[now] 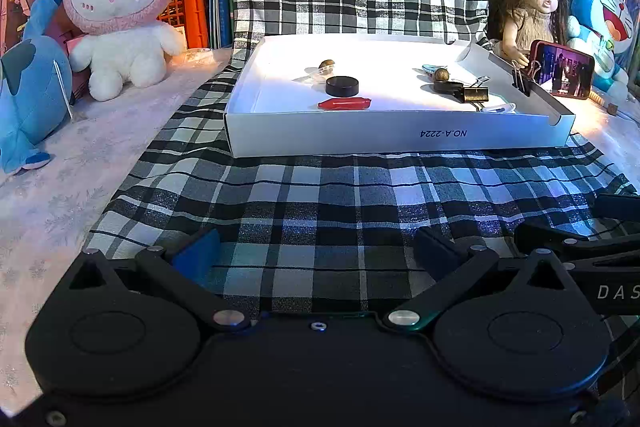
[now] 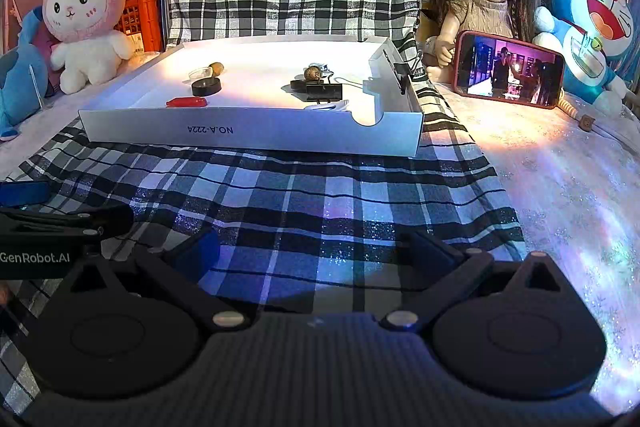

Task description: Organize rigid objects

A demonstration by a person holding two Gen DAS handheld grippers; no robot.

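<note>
both grippers, left gripper [image 1: 316, 259] and right gripper [image 2: 316, 255], spread wide, empty, short of white tray [image 1: 400, 141]; risk: red capsule [image 1: 345, 103] rolls under pinch.

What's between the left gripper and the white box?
Only bare checked cloth lies between the left gripper and the white box, shown in the left wrist view; nothing blocks it.

Two nuts [image 1: 327, 65] [image 1: 441, 74], three binder clips [image 1: 475, 93], one black disc [image 1: 342, 86], one red piece [image 1: 344, 103].
</note>
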